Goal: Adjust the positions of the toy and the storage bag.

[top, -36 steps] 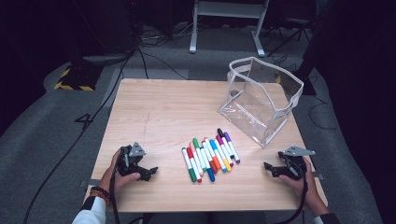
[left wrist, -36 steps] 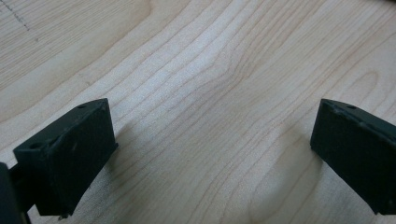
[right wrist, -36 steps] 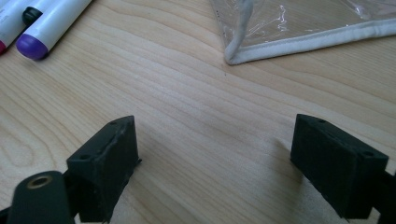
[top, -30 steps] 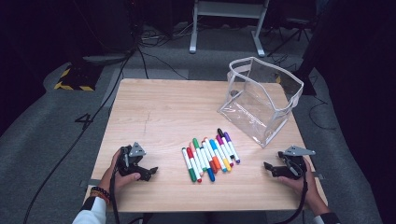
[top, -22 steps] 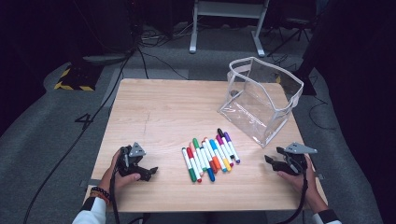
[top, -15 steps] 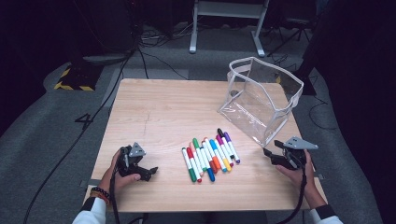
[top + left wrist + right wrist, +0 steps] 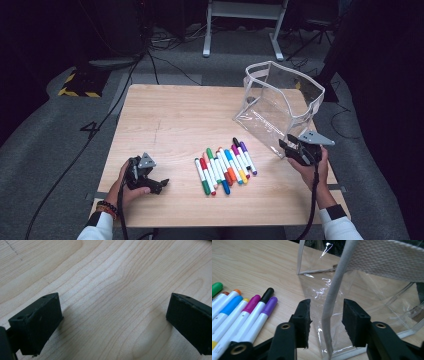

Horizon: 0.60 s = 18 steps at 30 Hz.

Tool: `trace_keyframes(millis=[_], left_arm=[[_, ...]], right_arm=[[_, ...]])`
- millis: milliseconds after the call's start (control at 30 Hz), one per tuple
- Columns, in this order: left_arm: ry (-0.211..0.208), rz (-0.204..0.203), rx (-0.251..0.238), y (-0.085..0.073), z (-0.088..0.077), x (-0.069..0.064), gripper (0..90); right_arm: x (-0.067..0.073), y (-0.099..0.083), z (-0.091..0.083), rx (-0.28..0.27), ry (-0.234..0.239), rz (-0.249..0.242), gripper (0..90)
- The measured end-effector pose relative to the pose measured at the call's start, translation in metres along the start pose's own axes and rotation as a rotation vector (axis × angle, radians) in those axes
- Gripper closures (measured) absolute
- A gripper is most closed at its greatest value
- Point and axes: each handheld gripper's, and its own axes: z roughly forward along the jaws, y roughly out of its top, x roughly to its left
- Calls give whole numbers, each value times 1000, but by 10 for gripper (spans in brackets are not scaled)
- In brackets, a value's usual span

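A clear plastic pouch (image 7: 280, 115) with white fabric edging stands open on the far right part of the wooden table (image 7: 165, 120), leaning a little; the right gripper (image 7: 294, 149), held in the person's right hand (image 7: 316, 167), sits at the pouch's near corner, close to the table's right edge; in the right gripper view the white corner seam (image 7: 331, 312) of the pouch runs upright between the two black jaws, which have just been closing and stand at a middling gap, with a sliver of space visible on each side of the seam, so the pads do not yet press on it; the broad woven band (image 7: 387, 260) of the pouch's rim crosses the top of that view. A row of markers (image 7: 224, 165) lies side by side at the middle of the table's near half, just left of the pouch, caps pointing away from the person; green, red, blue, orange, black and purple caps can be made out. The left gripper (image 7: 155, 185) rests low on the near left part of the table in the left hand (image 7: 127, 182), well apart from the markers; in the left gripper view its jaws stand wide over bare wood with nothing between them.
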Motion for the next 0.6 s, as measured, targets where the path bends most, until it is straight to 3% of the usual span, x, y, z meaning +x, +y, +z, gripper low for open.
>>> trace_keyframes(millis=[233, 267, 333, 600], left_arm=[[0, 0, 0, 0, 0, 0, 5], [0, 0, 0, 0, 0, 0, 5], [1, -3, 0, 0, 0, 0, 5], [2, -3, -1, 0, 0, 0, 5]], right_arm=[[-2, 2, 5, -8, -33, -8, 691], [-1, 2, 5, -11, -30, -16, 771], [-1, 3, 5, -18, -29, -32, 813], [-4, 2, 3, -19, 6, -47, 884]])
